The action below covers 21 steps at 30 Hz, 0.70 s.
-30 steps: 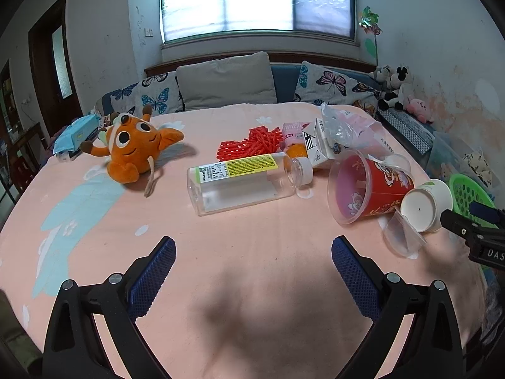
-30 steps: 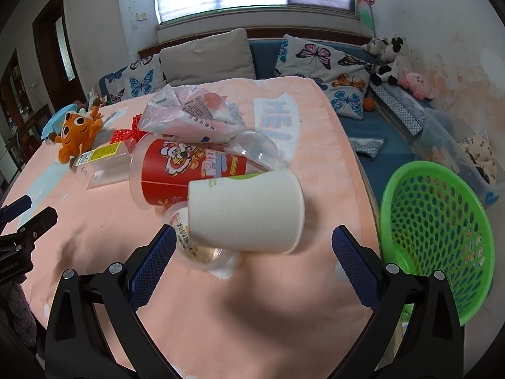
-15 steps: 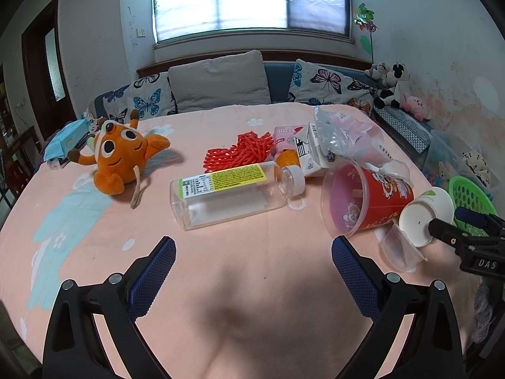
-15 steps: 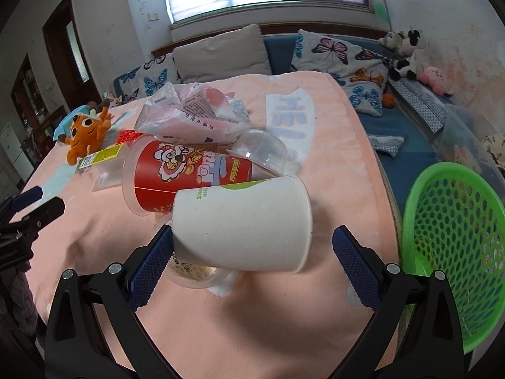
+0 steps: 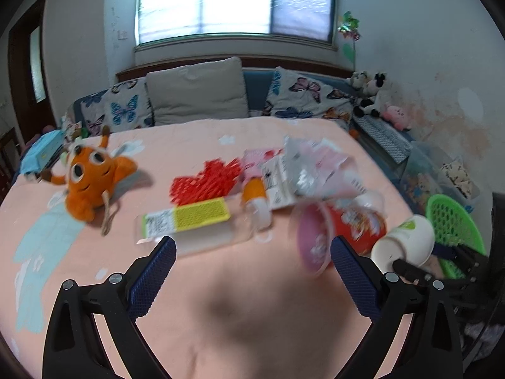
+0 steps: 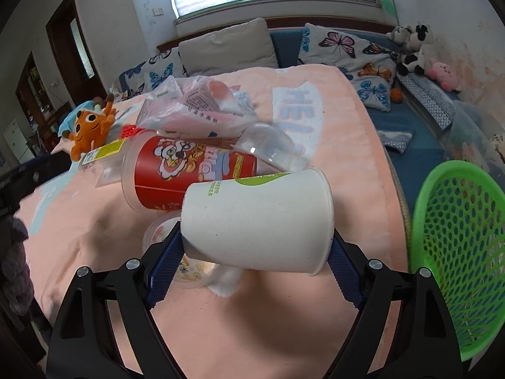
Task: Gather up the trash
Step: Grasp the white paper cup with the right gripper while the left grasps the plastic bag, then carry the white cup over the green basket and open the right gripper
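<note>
right fingers: my right gripper [image 6: 255, 271] is closing on the white paper cup [image 6: 258, 218], which lies on its side between the blue pads; the left pad [image 6: 165, 262] sits at the cup's base and the right one at its rim, at or very near contact.
grip advice: I judge thin paper crushes easily, so I squeeze only until the cup stops slipping and keep the pads on base and rim, the stiffest parts.
under the cup: a clear lidded tub [image 6: 172, 254] lies just below; I lift straight up so it stays put.
left fingers: my left gripper [image 5: 252, 271] stands wide with nothing between its pads, over bare pink cloth short of the clear bottle [image 5: 202, 224].
nearby trash: red printed cup [image 6: 192, 170], clear dome lid [image 6: 268, 145] and plastic wrappers [image 6: 195, 104] crowd behind the paper cup, touching or nearly so.
drop point: green basket [image 6: 457, 246] stands off the worktop's right edge; I carry the cup over its rim before letting go.
</note>
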Motion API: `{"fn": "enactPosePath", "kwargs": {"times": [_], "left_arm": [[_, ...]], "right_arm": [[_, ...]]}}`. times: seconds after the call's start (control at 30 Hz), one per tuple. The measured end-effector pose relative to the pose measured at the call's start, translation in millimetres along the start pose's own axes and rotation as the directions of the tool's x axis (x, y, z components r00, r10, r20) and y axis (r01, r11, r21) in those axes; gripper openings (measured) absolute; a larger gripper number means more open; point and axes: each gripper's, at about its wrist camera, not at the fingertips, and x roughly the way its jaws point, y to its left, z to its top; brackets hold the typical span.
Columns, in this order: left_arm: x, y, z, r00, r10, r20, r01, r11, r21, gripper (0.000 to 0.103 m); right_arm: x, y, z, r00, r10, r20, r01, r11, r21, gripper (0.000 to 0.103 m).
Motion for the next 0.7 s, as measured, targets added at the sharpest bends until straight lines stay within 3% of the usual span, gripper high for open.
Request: {"fn": "enactPosePath", "kwargs": {"times": [0.1, 0.37, 0.7], "left_arm": [[8.4, -4.4, 17.2, 0.999, -0.031, -0.004, 0.031, 1.0, -0.004, 0.083], [53.4, -15.8, 56.0, 0.991, -0.119, -0.062, 0.118, 0.993, -0.025, 0.076], [107.1, -17.5, 68.9, 0.969, -0.195, -0.153, 0.187, 0.98, -0.066, 0.063]], "right_arm": [[-6.7, -3.0, 1.5, 1.0, 0.005, 0.012, -0.005, 1.0, 0.004, 0.084], [-21.7, -8.9, 3.1, 0.999, 0.015, 0.036, -0.016, 1.0, 0.001, 0.084], [-29.1, -23.7, 3.7, 0.999, 0.019, 0.042, -0.02, 1.0, 0.016, 0.084]]}}
